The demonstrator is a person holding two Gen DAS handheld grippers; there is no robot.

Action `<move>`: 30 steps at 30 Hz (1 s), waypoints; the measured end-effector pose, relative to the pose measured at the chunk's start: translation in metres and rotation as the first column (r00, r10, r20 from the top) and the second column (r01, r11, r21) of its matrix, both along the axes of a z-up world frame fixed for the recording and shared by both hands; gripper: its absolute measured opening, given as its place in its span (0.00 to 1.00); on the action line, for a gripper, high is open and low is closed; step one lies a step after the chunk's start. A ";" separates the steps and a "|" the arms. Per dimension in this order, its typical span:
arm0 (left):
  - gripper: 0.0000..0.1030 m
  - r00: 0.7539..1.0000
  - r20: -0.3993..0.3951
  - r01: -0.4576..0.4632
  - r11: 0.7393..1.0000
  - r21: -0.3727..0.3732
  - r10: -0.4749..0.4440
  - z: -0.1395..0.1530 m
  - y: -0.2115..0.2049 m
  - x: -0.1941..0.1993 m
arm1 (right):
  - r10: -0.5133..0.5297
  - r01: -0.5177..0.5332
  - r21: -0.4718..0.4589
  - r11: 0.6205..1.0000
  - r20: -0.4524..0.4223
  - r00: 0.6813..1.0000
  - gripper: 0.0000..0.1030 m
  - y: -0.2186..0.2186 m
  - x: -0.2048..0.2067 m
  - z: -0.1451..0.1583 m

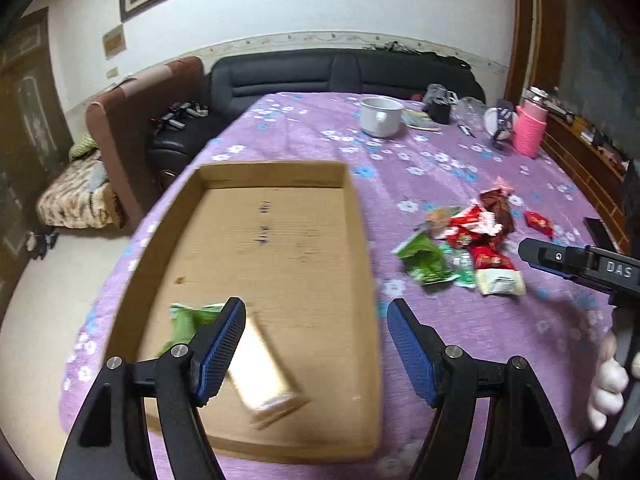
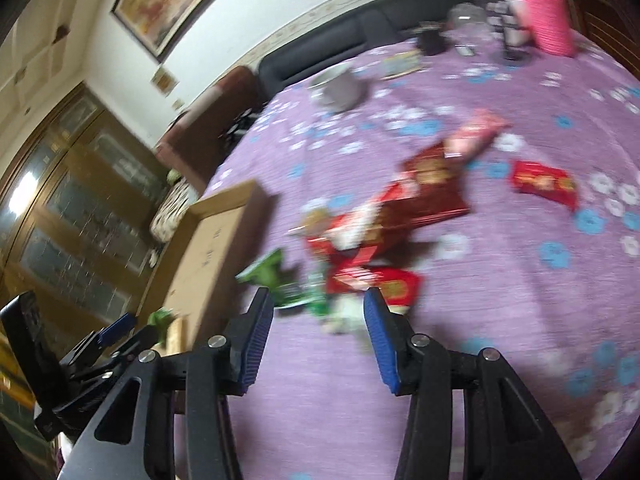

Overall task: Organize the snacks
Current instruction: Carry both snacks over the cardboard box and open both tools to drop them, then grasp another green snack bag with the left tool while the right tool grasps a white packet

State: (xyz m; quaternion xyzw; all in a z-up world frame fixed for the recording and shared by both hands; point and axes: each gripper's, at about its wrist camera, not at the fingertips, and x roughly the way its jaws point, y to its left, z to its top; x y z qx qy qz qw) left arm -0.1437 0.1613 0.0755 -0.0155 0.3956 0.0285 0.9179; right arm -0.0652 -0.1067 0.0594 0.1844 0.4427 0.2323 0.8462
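Snacks (image 1: pixel 464 248) lie in a loose heap on the purple flowered cloth (image 1: pixel 460 344), at about 2 o'clock from the left gripper (image 1: pixel 316 344), red, green and white wrappers overlapping so that single packets are hard to separate. The left gripper's blue fingers (image 1: pixel 220 348) stand spread with nothing between them, above the near end of the cardboard tray (image 1: pixel 364 280). Inside the tray, a tan packet (image 1: pixel 268 384) lies blurred at about 7 o'clock of its floor, and a green packet (image 1: pixel 188 320) is partly hidden behind the left finger. Beyond the tray, at 12 o'clock, stand a white mug (image 1: pixel 380 116) and a pink bottle (image 1: pixel 528 128). At 3 o'clock the other tool juts in, with a gloved hand (image 1: pixel 608 388) cut by the frame edge.

In the right wrist view the right gripper (image 2: pixel 318 340) has its fingers (image 2: pixel 380 344) parted, empty, hovering just short of the heap (image 2: pixel 380 240), which is smeared by motion. A lone red packet (image 2: pixel 544 184) lies apart at 2 o'clock. The tray's corner (image 2: pixel 228 208) shows at 10 o'clock, the rest cut off behind the left gripper (image 2: pixel 116 328).
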 end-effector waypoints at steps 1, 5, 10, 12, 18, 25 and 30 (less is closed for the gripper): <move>0.75 1.000 -0.002 0.007 1.000 -0.010 -0.007 0.000 -0.003 0.002 | -0.025 0.025 -0.007 1.000 -0.005 1.000 0.45 -0.012 0.003 -0.002; 0.75 0.999 -0.010 0.051 0.998 -0.035 -0.052 -0.004 -0.021 0.011 | -0.081 0.080 -0.048 0.996 -0.027 0.996 0.45 -0.041 0.015 -0.013; 0.75 0.990 -0.020 0.137 0.989 -0.053 -0.138 -0.007 -0.048 0.017 | -0.037 0.034 -0.054 0.998 -0.055 0.998 0.45 -0.035 0.024 -0.026; 0.75 0.985 -0.025 0.168 0.984 -0.061 -0.170 -0.007 -0.055 0.019 | -0.006 0.002 -0.064 0.998 -0.060 0.998 0.46 -0.024 0.027 -0.029; 0.78 0.984 -0.055 0.164 0.981 -0.105 -0.171 -0.011 -0.057 0.035 | 0.078 -0.085 -0.167 0.982 -0.051 0.996 0.59 0.017 0.034 -0.030; 0.78 0.978 -0.074 0.183 0.975 -0.125 -0.193 -0.020 -0.062 0.043 | 0.155 -0.152 -0.284 0.947 -0.012 0.988 0.04 0.032 0.019 -0.035; 0.78 0.971 -0.084 0.211 0.969 -0.125 -0.223 -0.025 -0.075 0.060 | 0.123 -0.121 -0.247 0.961 -0.009 0.992 0.00 0.016 0.018 -0.038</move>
